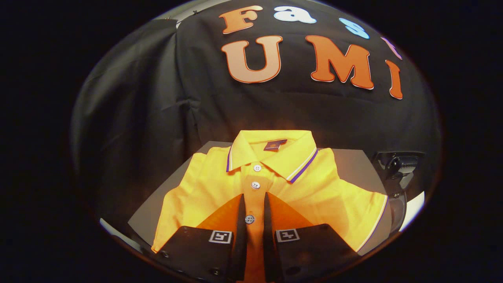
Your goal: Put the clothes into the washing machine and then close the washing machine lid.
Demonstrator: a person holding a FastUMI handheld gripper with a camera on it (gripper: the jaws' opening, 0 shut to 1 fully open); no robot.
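A folded yellow polo shirt (pixel 314 184) with a purple-and-white trimmed collar lies on a grey surface (pixel 353 163). Its collar points away from me, toward the black cloth wall. My gripper (pixel 254 195) is down on the shirt's chest, fingers drawn close together. The buttoned placket runs between them, and one button (pixel 249 219) sits in the narrow gap. Both fingers press against this strip of fabric, so the gripper is shut on the shirt's front. Two more buttons show just ahead of the fingertips.
A black clamp-like device (pixel 397 165) stands at the right end of the grey surface, beyond the shirt's sleeve. A white curved rim (pixel 414 208) shows below it. The black cloth wall hangs close behind the shirt.
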